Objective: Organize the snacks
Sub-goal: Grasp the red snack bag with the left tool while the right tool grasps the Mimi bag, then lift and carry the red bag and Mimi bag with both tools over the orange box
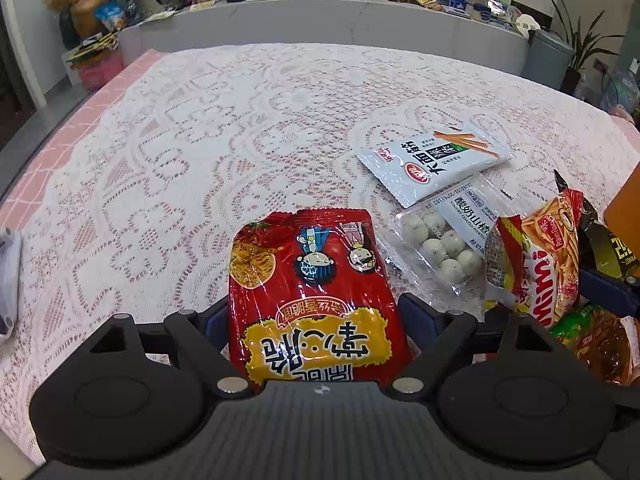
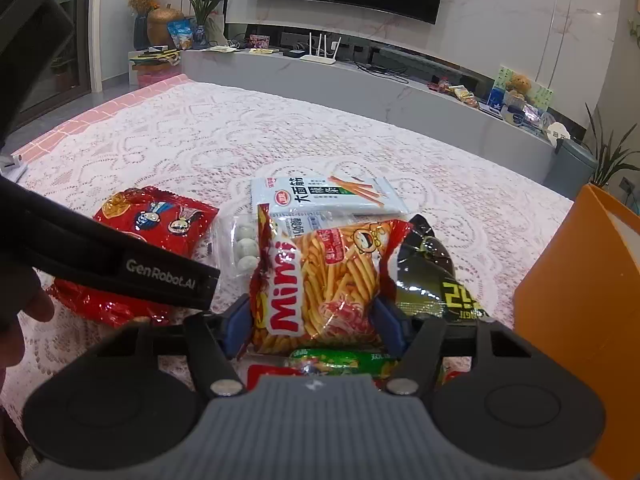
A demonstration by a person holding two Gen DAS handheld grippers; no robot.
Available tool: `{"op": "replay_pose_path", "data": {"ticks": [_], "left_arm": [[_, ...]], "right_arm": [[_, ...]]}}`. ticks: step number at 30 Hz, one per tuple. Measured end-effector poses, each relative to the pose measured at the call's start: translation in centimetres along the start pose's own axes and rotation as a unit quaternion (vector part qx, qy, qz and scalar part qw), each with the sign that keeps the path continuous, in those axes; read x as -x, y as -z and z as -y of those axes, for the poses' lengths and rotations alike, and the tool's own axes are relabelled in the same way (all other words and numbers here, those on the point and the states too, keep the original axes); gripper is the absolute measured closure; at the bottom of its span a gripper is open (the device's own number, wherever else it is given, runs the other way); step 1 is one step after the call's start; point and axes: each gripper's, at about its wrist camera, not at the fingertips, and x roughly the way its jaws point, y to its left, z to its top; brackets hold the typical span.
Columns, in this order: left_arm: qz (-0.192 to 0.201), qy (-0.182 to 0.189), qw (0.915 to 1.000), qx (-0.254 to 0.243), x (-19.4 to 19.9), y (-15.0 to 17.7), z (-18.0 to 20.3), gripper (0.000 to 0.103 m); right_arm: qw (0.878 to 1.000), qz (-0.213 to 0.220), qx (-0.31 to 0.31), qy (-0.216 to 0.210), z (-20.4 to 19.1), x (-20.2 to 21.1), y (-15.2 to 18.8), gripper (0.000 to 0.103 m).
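While both devices sit low over the lace-covered tabletop (image 1: 240,128), each already has a packet between its jaws. The left gripper (image 1: 314,320) is closed around the lower part of the red noodle-snack bag (image 1: 308,280), its blue pads pressing the bag's two side edges. The right gripper (image 2: 312,320) likewise squeezes the Mimi shrimp-stick bag (image 2: 320,276) across its middle, above a green packet (image 2: 340,360) lying nearest the camera.

These are light, air-puffed foil bags: soft, crinkly, slippery, with brittle contents that would probably crush under a hard pinch. A gentle hold near a sealed end or across a flatter side seam looks safest; a grip on the swollen belly may slide off.

Just beyond, touching the Mimi bag, lies the clear pack of yogurt-coated hawthorn balls (image 1: 440,248), limp film around hard lumps, best taken by its flat label end. A black packet (image 2: 432,276) lies to the right, near the orange box (image 2: 576,320) at the right edge. Farther on rests the flat white gluten-strip pouch (image 1: 436,160), thin and floppy, toward the middle of the tabletop.
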Motion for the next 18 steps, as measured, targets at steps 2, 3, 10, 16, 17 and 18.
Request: {"op": "replay_pose_path", "data": {"ticks": [2, 3, 10, 16, 17, 18], "left_arm": [[0.0, 0.005, 1.0, 0.003, 0.1, -0.1, -0.1, 0.011], [0.0, 0.004, 1.0, 0.005, 0.2, -0.1, -0.2, 0.014], [0.003, 0.026, 0.9984, 0.051, 0.7, -0.3, -1.5, 0.02], [0.02, 0.04, 0.996, 0.078, 1.9, -0.4, -2.4, 0.022], [0.023, 0.041, 0.996, 0.076, 2.2, -0.4, -2.4, 0.022], [0.025, 0.04, 0.9961, 0.075, 2.3, -0.4, -2.4, 0.021]], "right_arm": [[1.0, 0.001, -0.002, 0.0, 0.0, 0.1, 0.0, 0.044], [1.0, 0.002, -0.002, 0.0, 0.0, 0.2, 0.0, 0.045], [0.998, 0.012, -0.039, -0.044, 0.7, 1.4, -0.1, 0.046], [0.992, 0.028, -0.086, -0.09, 1.8, 2.6, -0.5, 0.046], [0.99, 0.029, -0.097, -0.102, 2.0, 2.8, -0.5, 0.046], [0.988, 0.03, -0.103, -0.111, 2.1, 3.0, -0.5, 0.046]]}}
